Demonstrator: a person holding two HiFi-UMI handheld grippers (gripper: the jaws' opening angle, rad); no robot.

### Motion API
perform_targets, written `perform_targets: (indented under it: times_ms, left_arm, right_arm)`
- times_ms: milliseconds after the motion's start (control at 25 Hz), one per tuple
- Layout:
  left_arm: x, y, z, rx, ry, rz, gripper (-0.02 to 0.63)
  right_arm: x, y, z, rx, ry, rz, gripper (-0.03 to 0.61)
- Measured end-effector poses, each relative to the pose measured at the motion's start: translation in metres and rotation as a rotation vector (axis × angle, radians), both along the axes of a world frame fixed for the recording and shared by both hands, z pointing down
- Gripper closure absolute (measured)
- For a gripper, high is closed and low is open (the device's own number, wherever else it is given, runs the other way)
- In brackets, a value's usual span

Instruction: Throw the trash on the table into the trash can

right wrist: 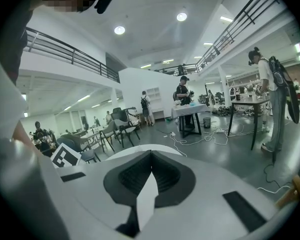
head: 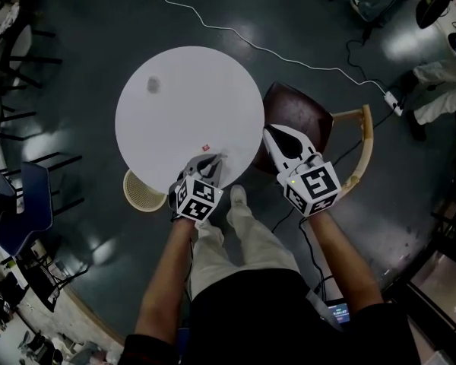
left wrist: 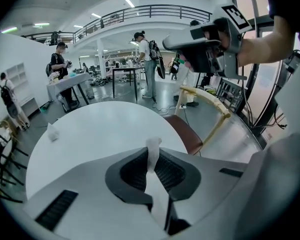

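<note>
My left gripper (left wrist: 155, 156) is shut on a strip of white tissue (left wrist: 153, 146), which sticks up out of the closed jaws. In the head view that left gripper (head: 214, 161) hangs over the near edge of the round white table (head: 175, 120). A crumpled bit of paper (head: 153, 84) (left wrist: 52, 132) lies on the far left of the table, and a small red scrap (head: 206, 147) lies near the front edge. A beige woven trash can (head: 143, 192) stands on the floor by the table's near left side. My right gripper (head: 276, 138) (right wrist: 151, 156) is shut and empty, held over the chair.
A brown-seated chair with a pale wooden backrest (head: 365, 147) stands right of the table. A white cable (head: 289, 58) with a power strip runs across the dark floor. A blue chair (head: 19, 207) stands at the left. People and tables stand far off in the hall.
</note>
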State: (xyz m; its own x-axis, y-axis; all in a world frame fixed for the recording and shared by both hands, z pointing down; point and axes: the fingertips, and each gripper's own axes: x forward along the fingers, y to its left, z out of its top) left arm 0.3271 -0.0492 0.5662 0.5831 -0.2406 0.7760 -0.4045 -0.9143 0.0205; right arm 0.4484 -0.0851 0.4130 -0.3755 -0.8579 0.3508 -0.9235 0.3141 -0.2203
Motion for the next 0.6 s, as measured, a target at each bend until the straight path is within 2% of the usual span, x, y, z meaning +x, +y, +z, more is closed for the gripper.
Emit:
perform_targets:
  times_ms: [320,600]
  left_arm:
    - [-0.011,-0.003,-0.052,0.042,0.108,-0.067,0.574]
    - [-0.03,-0.003,-0.103,0.093,0.181,-0.139,0.574]
  right_arm:
    - [-0.018,0.004,-0.019,0.019,0.0,-0.037,0.561]
    - [-0.041,0.008,-0.04,0.035,0.021,-0.128,0.561]
